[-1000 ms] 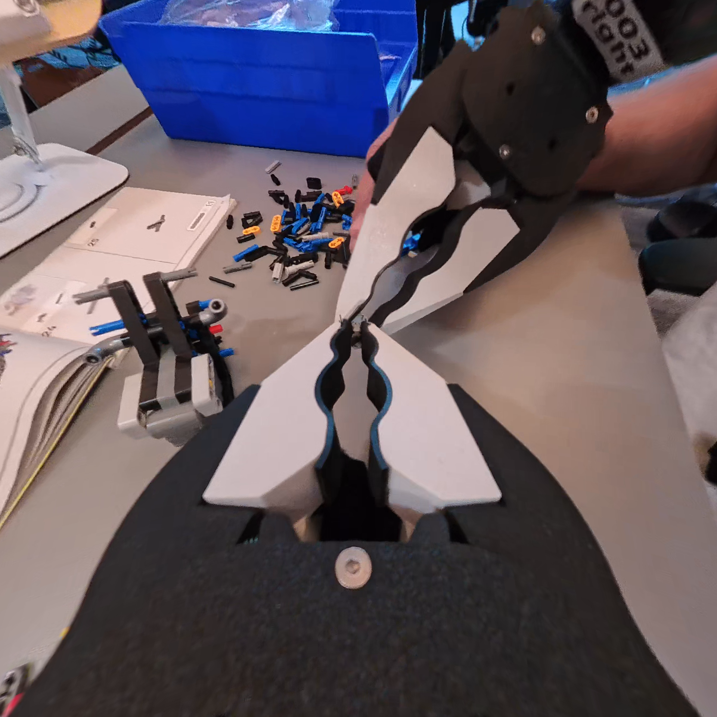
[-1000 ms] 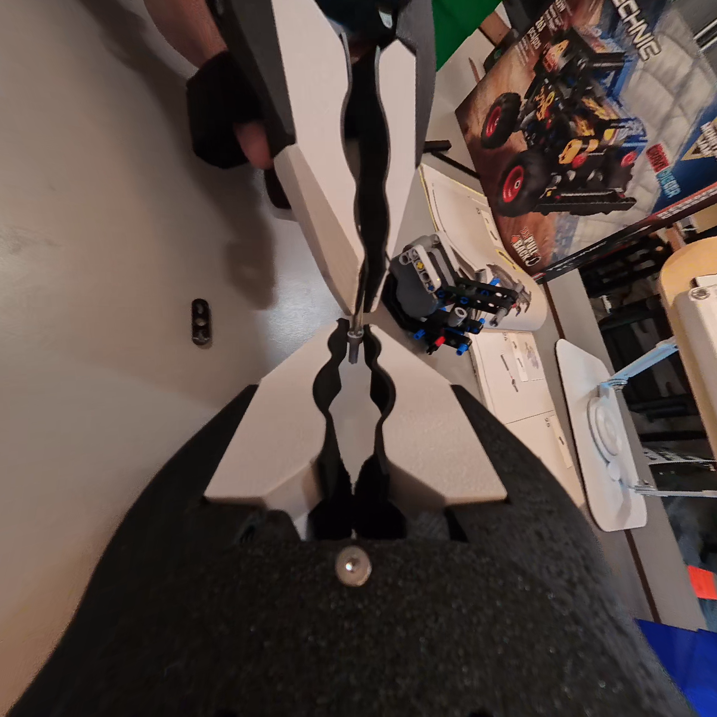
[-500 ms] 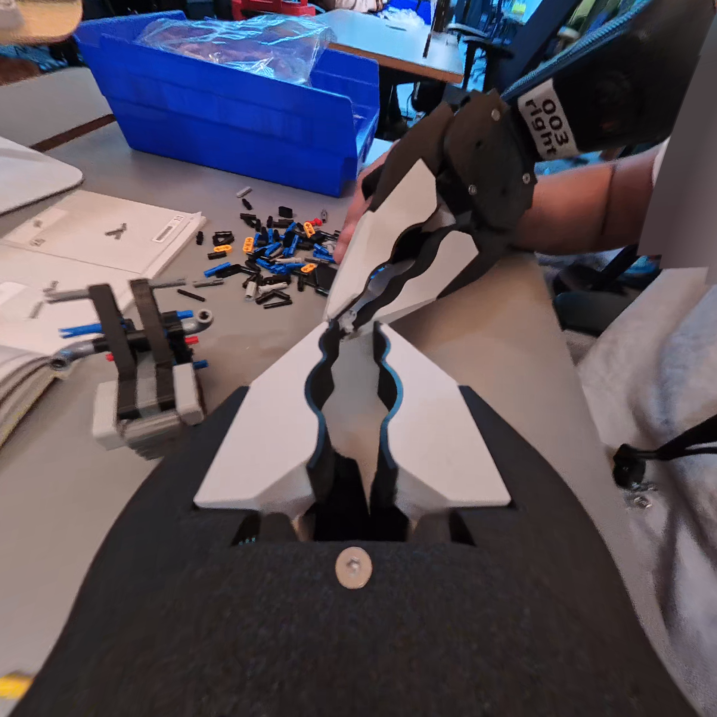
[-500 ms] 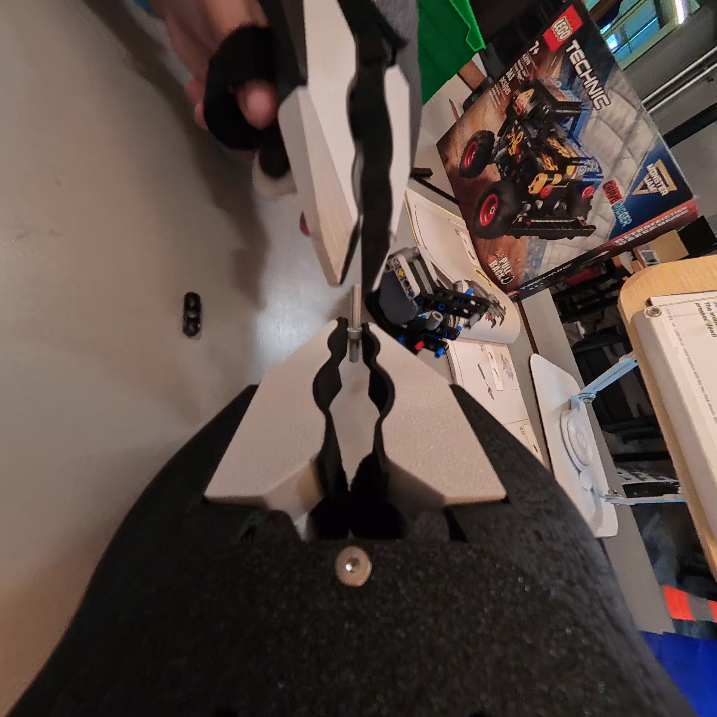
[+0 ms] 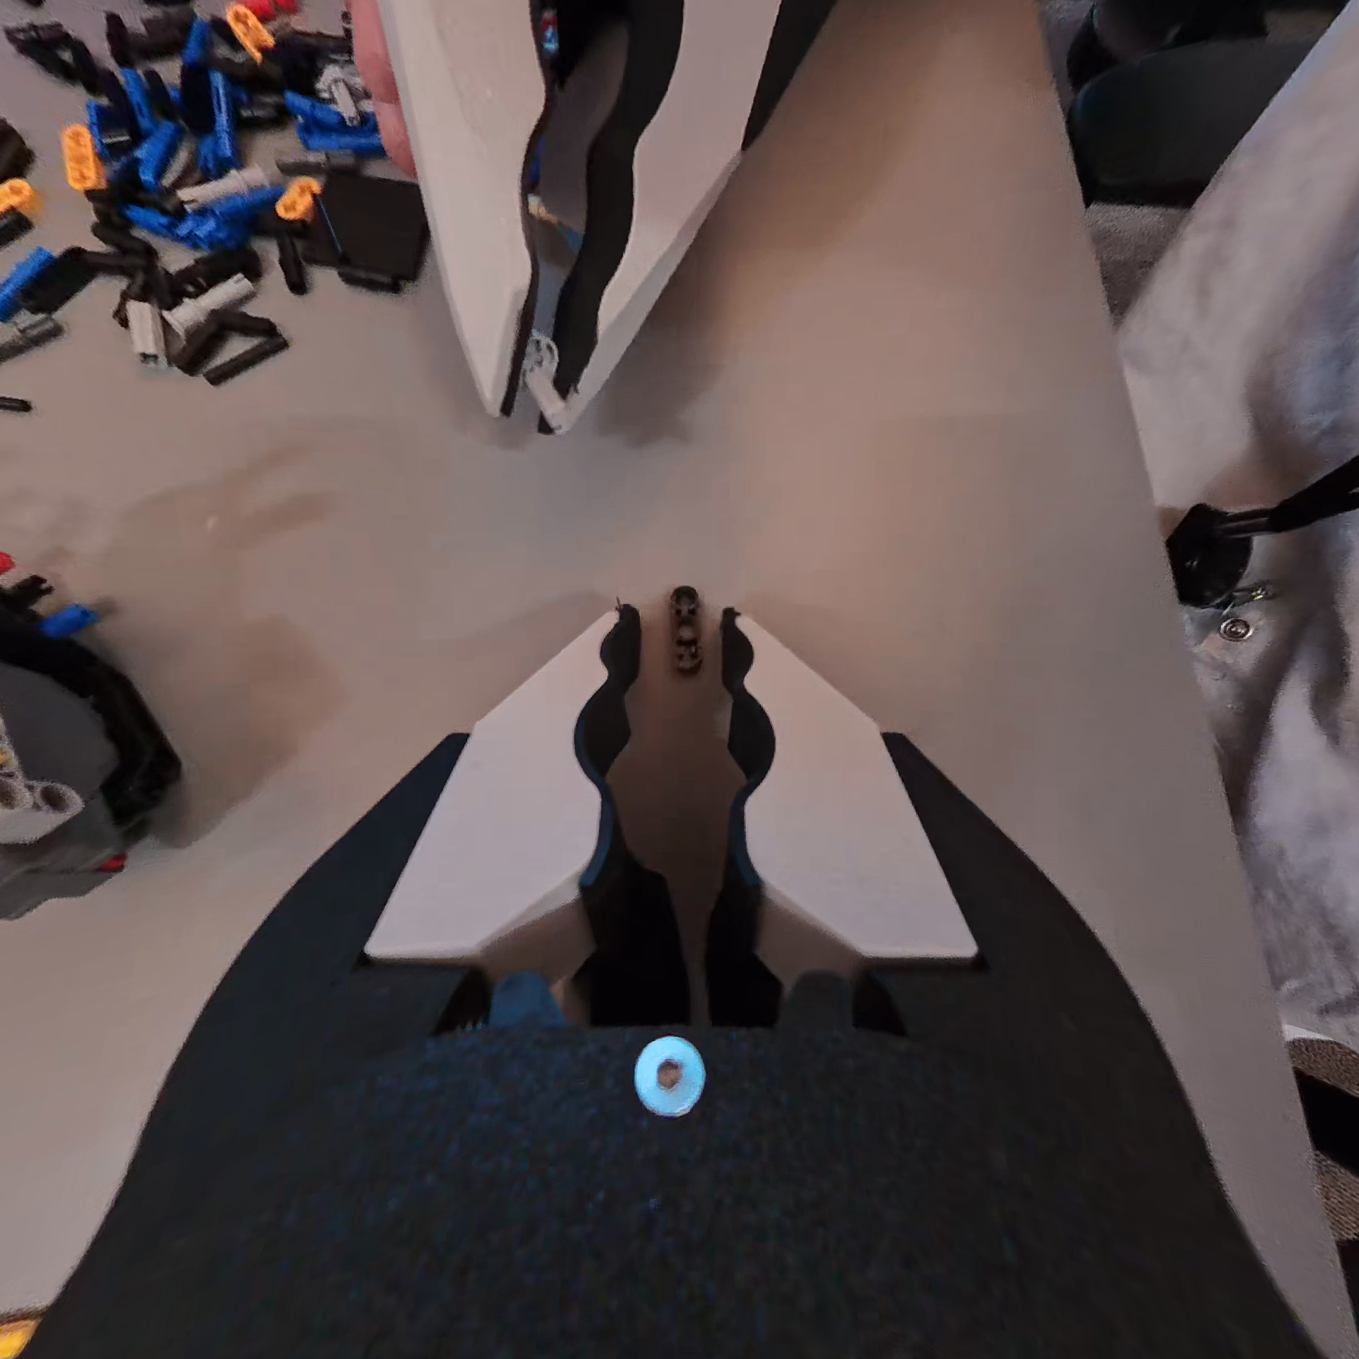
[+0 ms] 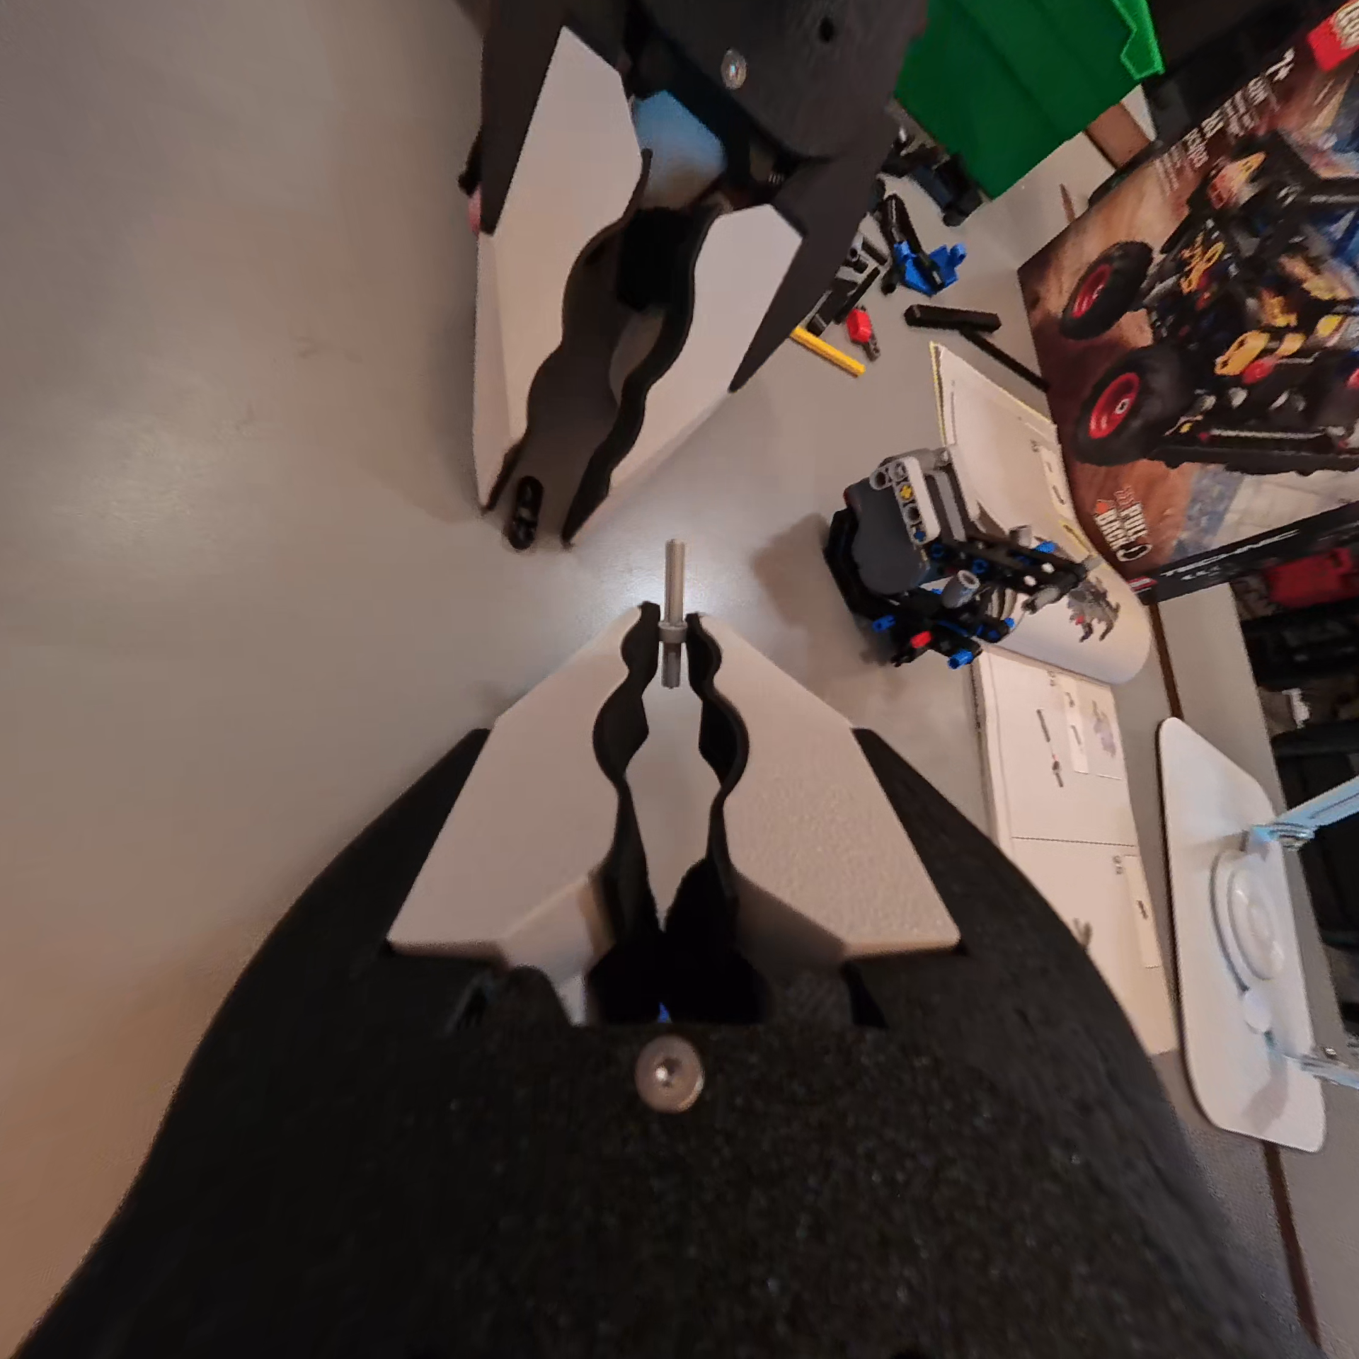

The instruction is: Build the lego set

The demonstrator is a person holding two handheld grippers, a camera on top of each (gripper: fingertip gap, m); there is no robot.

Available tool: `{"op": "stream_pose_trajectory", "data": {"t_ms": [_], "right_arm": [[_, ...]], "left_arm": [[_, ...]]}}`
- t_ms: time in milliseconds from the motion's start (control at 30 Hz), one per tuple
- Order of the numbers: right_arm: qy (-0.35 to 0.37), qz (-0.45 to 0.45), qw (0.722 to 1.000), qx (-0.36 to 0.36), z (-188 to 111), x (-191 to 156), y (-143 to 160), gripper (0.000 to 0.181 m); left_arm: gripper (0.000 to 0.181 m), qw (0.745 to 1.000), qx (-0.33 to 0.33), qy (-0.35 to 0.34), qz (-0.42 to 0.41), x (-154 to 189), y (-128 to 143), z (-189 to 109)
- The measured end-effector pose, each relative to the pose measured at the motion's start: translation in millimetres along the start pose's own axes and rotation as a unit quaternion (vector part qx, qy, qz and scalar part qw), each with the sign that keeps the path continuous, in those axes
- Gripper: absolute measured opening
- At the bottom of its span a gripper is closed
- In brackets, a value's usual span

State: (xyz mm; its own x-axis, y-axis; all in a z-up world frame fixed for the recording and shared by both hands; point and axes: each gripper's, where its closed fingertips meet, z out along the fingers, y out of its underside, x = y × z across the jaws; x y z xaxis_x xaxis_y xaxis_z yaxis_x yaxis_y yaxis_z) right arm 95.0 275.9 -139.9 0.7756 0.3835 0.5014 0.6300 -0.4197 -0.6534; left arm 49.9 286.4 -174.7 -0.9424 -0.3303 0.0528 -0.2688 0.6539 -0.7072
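A small black two-hole lego piece [image 5: 685,640] lies flat on the grey table. My left gripper [image 5: 676,621] is open, low over the table, with one fingertip on each side of the piece and not touching it. It also shows in the right wrist view [image 6: 526,526], straddling the black piece [image 6: 523,507]. My right gripper [image 6: 671,614] is shut on a thin grey axle pin [image 6: 674,573], which sticks out past the tips. The right gripper [image 5: 540,412] hangs just beyond the left one. The partly built model [image 6: 926,559] stands to the side.
A pile of loose blue, black, grey and orange parts [image 5: 184,184] lies beyond on the left. The open instruction booklet [image 6: 1044,735], the set's box [image 6: 1213,294], a white lamp base [image 6: 1243,941] and a green bin [image 6: 1015,88] stand past the model. The table edge [image 5: 1103,368] runs along the right.
My left gripper opened, left the axle pin and came down to the table around the black piece. My right gripper kept the pin and drew apart from the left.
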Motion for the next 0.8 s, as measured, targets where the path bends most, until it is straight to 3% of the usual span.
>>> {"op": "stream_pose_trajectory", "data": {"t_ms": [33, 200, 300, 467, 567, 800], "right_arm": [[-0.005, 0.006, 1.0, -0.004, 1.2, -1.1, 1.3, 0.007], [-0.03, 0.032, 0.999, -0.029, 8.6, -7.6, 14.0, 0.006], [-0.043, 0.06, 0.997, -0.026, 10.0, -8.3, 16.0, 0.007], [-0.069, 0.132, 0.988, 0.043, 2.0, -3.6, -5.1, 0.007], [-0.084, 0.16, 0.98, 0.083, -2.1, -2.7, -19.1, 0.007], [-0.069, 0.152, 0.984, 0.065, 0.0, -0.1, -13.4, 0.007]], "left_arm": [[0.017, 1.0, 0.001, 0.001, -0.001, 0.8, -0.7, 1.1], [0.006, 1.0, 0.003, -0.001, -0.003, 2.3, -2.7, 3.9], [0.005, 0.999, 0.01, -0.04, 0.018, -8.6, -5.3, 0.1], [0.005, 0.982, 0.158, -0.093, 0.045, -20.4, -51.4, -35.3], [0.005, 0.975, 0.183, -0.116, 0.055, -24.9, -57.3, -41.6], [0.005, 0.976, 0.199, -0.088, 0.033, -23.7, -57.2, -42.1]]}}
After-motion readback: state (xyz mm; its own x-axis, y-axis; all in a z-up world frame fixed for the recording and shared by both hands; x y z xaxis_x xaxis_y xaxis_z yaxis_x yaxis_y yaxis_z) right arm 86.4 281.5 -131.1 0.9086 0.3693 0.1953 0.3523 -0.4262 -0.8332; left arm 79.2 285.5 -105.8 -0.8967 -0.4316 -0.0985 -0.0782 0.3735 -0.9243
